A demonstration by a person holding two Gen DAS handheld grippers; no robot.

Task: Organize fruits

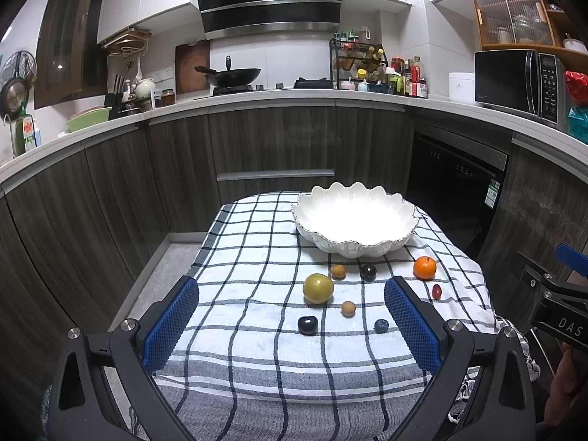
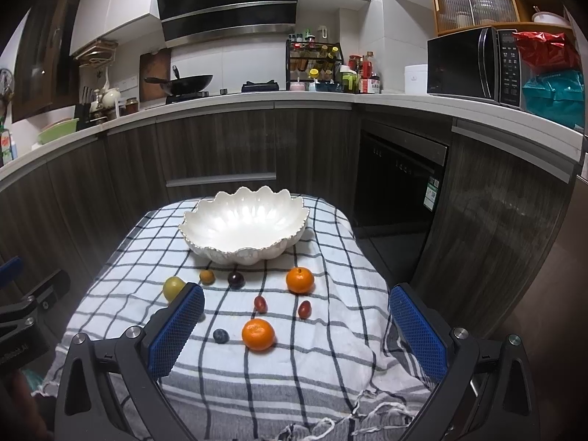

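Note:
A white scalloped bowl (image 1: 354, 220) (image 2: 244, 222) stands empty at the far end of the checked cloth (image 1: 257, 349) (image 2: 294, 378). Loose fruit lies in front of it: a green apple (image 1: 318, 288) (image 2: 174, 287), a mandarin (image 1: 425, 268) (image 2: 300, 280), a second mandarin (image 2: 258, 334), a dark plum (image 1: 368, 271) (image 2: 236, 279), another dark fruit (image 1: 307, 325), a blueberry (image 1: 381, 325) (image 2: 220, 335), small tan fruits (image 1: 338, 271) (image 1: 348, 308) and red grape tomatoes (image 2: 260, 303) (image 2: 304, 309). My left gripper (image 1: 292, 316) and right gripper (image 2: 297, 323) hover open over the near cloth, holding nothing.
Dark wooden cabinets and a white counter ring the small table. A black dishwasher front (image 1: 455, 191) stands to the right. On the counter are a wok (image 1: 235, 75), a spice rack (image 1: 358, 64) and a microwave (image 1: 518, 82). The right gripper's body (image 1: 558, 305) shows at the left view's right edge.

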